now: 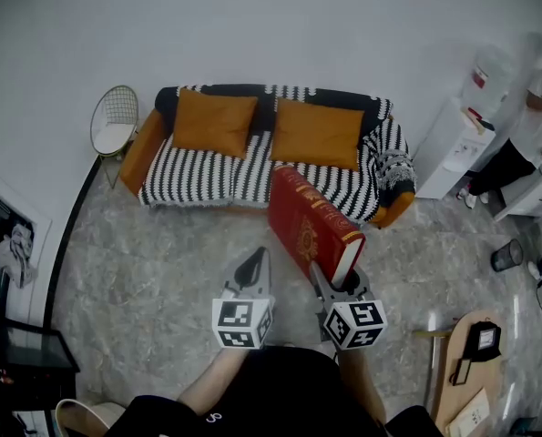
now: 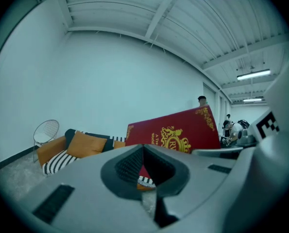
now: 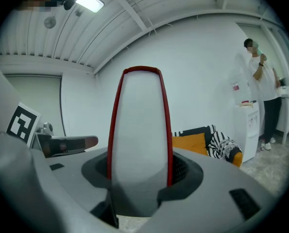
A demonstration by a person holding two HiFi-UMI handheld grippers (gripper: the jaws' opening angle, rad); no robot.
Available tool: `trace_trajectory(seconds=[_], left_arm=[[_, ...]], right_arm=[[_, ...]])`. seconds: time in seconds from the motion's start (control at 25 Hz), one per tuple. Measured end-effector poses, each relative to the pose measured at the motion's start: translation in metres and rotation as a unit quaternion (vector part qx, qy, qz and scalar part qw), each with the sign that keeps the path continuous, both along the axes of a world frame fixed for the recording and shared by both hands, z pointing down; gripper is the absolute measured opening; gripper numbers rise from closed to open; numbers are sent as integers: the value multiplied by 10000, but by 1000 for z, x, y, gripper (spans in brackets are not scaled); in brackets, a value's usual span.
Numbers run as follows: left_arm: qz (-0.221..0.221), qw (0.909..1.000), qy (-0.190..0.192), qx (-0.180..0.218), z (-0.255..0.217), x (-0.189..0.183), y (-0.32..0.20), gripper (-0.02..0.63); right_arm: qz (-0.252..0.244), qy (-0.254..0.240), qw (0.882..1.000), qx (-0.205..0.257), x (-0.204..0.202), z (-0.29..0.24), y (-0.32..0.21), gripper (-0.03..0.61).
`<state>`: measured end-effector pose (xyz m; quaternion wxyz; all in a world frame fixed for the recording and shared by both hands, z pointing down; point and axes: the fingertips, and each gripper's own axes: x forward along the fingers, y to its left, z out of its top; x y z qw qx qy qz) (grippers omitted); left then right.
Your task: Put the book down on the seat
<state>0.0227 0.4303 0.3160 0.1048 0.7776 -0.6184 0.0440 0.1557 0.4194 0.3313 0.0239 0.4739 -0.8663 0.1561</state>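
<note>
A large red book (image 1: 307, 221) with gold print stands tilted in the air in front of the sofa (image 1: 207, 178), its lower end between the fingers of my right gripper (image 1: 341, 279), which is shut on it. In the right gripper view the book's pale page edge (image 3: 140, 144) rises straight out of the jaws. My left gripper (image 1: 252, 264) hovers just left of the book, shut and holding nothing. The left gripper view shows the book's cover (image 2: 178, 132) beyond the closed tips. The sofa seat has a black-and-white striped cover and two orange cushions (image 1: 214, 121).
A white wire chair (image 1: 114, 121) stands left of the sofa. A white cabinet (image 1: 453, 148) and a person (image 1: 526, 126) are at the right. A round wooden table (image 1: 471, 371) is near right, a black bin (image 1: 506, 256) beyond it, and dark furniture (image 1: 15, 353) at the left edge.
</note>
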Motion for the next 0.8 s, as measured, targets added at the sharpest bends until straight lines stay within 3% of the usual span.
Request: trace_trajectory(seconds=[0.24, 0.56, 0.8], left_arm=[[-258, 9997, -27, 36, -3, 2, 3, 12], [-111, 9997, -209, 89, -6, 25, 5, 12], [-118, 9995, -131, 252, -11, 25, -18, 12]], right_arm=[[36, -135, 9999, 57, 21, -3, 1, 239], [101, -274, 9995, 119, 39, -2, -1, 239], [209, -376, 9987, 285, 50, -12, -29, 239]])
